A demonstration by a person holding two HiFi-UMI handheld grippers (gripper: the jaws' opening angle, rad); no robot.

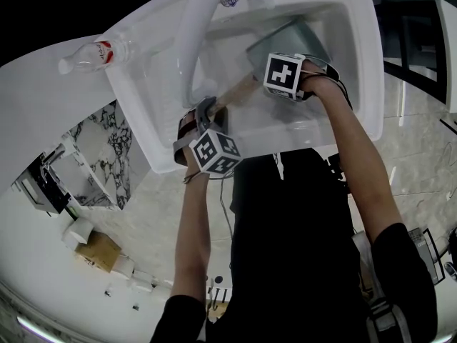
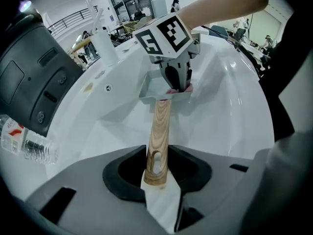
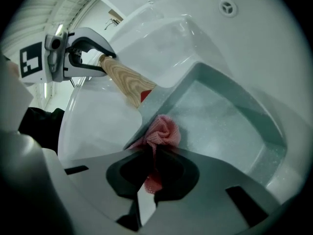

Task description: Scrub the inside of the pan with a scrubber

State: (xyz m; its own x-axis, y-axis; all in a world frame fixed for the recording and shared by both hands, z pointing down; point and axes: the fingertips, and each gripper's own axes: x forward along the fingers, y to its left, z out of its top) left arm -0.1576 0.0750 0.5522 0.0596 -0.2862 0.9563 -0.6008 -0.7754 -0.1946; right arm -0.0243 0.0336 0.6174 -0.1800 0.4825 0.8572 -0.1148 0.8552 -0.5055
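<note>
Fingers (image 2: 88, 199) of the left gripper (image 2: 157, 179) are part-way closed and clamp the butt end of a wooden handle (image 2: 159, 131), just behind its hanging hole. From there the handle runs straight up the middle of the left gripper view to the grey square pan (image 2: 149, 89), which is down in the basin of a white sink (image 1: 357, 63).

On the right gripper (image 3: 154, 173) the fingers (image 3: 220, 199) are drawn almost together and pinch a pink mesh scrubber (image 3: 164, 133). The bunched wad bulges out past the tips and lies against the pan's near wall, close beside the spot where the handle joins. The speckled grey floor of the pan spreads toward the right of the right gripper view, and the left gripper shows in its upper left, holding the far end of the handle.

From the head view, both forearms reach up the frame into the sink, with the pan near the top centre. A plastic water bottle (image 1: 93, 53) with a red label lies on its side on the sink's flat rim at upper left. A white curved pipe (image 1: 189, 41) arcs over the basin beside it.
</note>
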